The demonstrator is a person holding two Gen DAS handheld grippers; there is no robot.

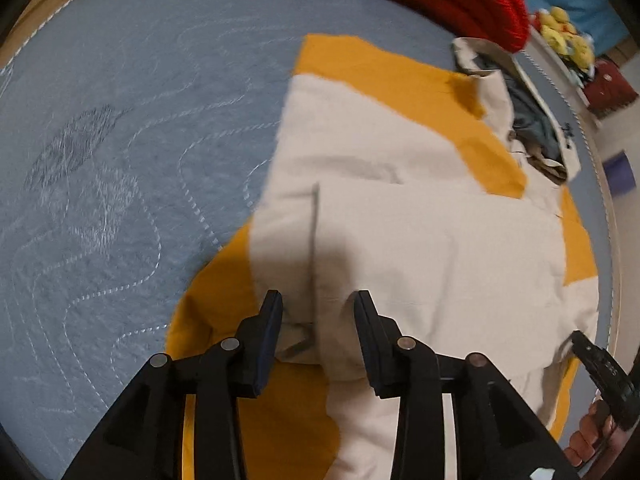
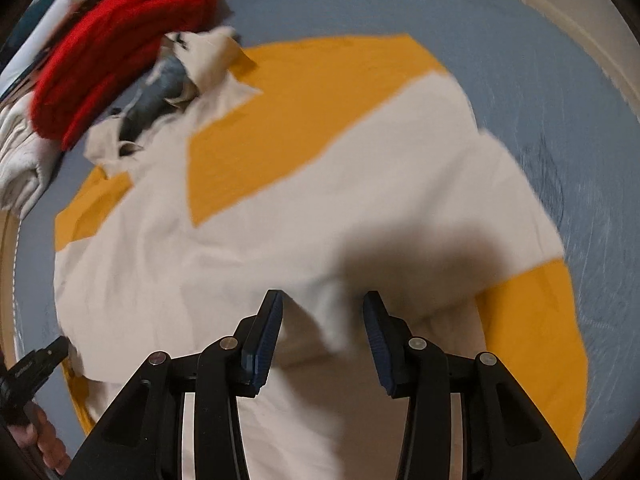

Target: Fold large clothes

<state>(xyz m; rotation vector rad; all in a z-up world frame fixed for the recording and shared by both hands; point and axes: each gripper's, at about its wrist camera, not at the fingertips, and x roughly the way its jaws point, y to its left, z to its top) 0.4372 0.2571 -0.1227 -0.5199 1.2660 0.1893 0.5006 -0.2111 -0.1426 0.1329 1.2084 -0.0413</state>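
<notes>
A large cream and yellow garment (image 1: 400,220) lies spread flat on the blue quilted bed cover (image 1: 120,120). Its collar, with dark grey-blue lining (image 1: 532,120), is at the far right. My left gripper (image 1: 318,300) hovers over the garment's near edge, jaws apart, with a cream fold lying below the gap. In the right wrist view the same garment (image 2: 280,220) fills the middle. My right gripper (image 2: 322,300) stands open just above the cream cloth, its pads not pressing on it. Each gripper shows at the edge of the other's view, held by a hand.
A red knitted cloth (image 2: 120,40) lies bunched at the far end of the bed, beside the collar. Folded whitish clothes (image 2: 20,160) sit left of it. Yellow plush toys (image 1: 564,36) stand beyond the bed's edge. Bare blue cover (image 2: 520,60) lies beside the garment.
</notes>
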